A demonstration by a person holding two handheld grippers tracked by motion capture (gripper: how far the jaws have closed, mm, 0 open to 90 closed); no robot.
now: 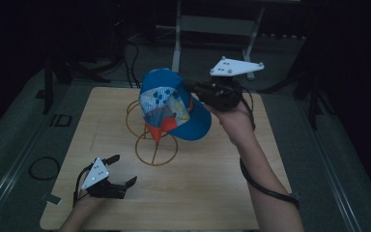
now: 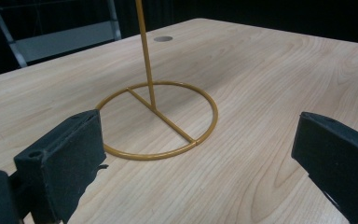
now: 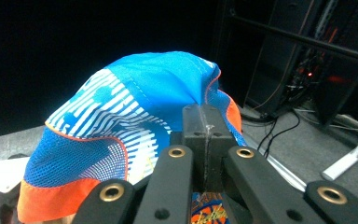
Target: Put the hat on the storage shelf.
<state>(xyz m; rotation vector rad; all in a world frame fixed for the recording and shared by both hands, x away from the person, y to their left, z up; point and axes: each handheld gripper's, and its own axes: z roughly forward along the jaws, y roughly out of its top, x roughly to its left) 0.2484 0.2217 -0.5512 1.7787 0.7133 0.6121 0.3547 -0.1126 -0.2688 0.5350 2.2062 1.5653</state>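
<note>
1. Cap [image 1: 171,104] and wire stand [image 1: 154,140] form the pair on which the coming move turns: in the high view the blue cap is draped over the top of the stand, its brim reaching out to the stand's right, where it is held by the right gripper [image 1: 200,92].
2. The right gripper's jaws are pressed together on the cap's fabric; in the right gripper view the cap [image 3: 135,126] bulges up just beyond the closed tips of the right gripper [image 3: 204,123].
3. The left gripper [image 1: 121,171] is kept low on the table [image 1: 212,193], in front of and to the left of the stand, well apart from the cap; its jaws are spread and nothing is held.
4. The stand's long axis is upright, so the cap is judged to need settling along that line; the right hand is plainly the nearer one.
5. The left gripper view supplies what the others hide: the stand's ring base [image 2: 158,121] lying flat on the wood with its rod [image 2: 144,51] rising straight, directly ahead between the open jaws.
</note>
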